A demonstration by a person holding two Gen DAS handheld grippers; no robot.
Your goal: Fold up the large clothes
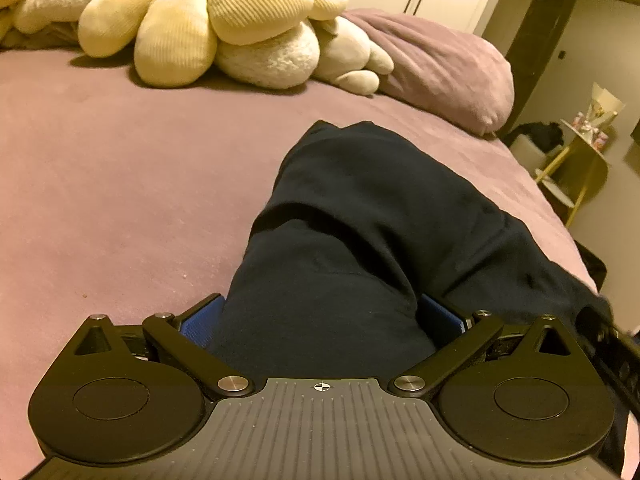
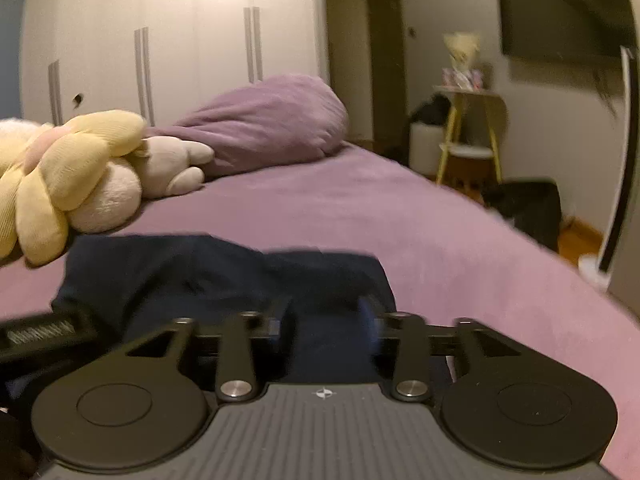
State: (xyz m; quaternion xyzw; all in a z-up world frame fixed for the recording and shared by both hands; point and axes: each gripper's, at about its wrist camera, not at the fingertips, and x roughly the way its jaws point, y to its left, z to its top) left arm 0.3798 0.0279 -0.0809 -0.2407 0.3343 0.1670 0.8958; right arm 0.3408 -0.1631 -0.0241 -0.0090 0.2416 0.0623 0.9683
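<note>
Left wrist view: a dark navy garment (image 1: 360, 220) is seen lying in a long, partly folded heap on the mauve bed (image 1: 120, 180), running from the left tongs (image 1: 320, 312) at 6 o'clock out toward 12 o'clock. Left tongs are spread wide, blue pads (image 1: 438, 316) flanking the cloth at either side without visibly pressing it; the fabric is judged released or not yet gripped. Right wrist view: the right tongs (image 2: 326, 328) are set at about half width, with navy cloth bunched between the jaws; whether the pads bite on it cannot be told through blur. Both tools are held low at one end of the garment, probably so a fold edge can be set down or squared. Garment reads as soft, matte, thick knit, with one rounded crease across it. Bedcover is fleecy and smooth. A ribbed yellow flower cushion (image 1: 208, 12) and pale plush toys (image 1: 272, 60) are piled at 11 o'clock, a mauve pillow (image 1: 440, 64) at 1 o'clock, all well apart from the garment, leaving it clear working room. Folding is judged unfinished.
</note>
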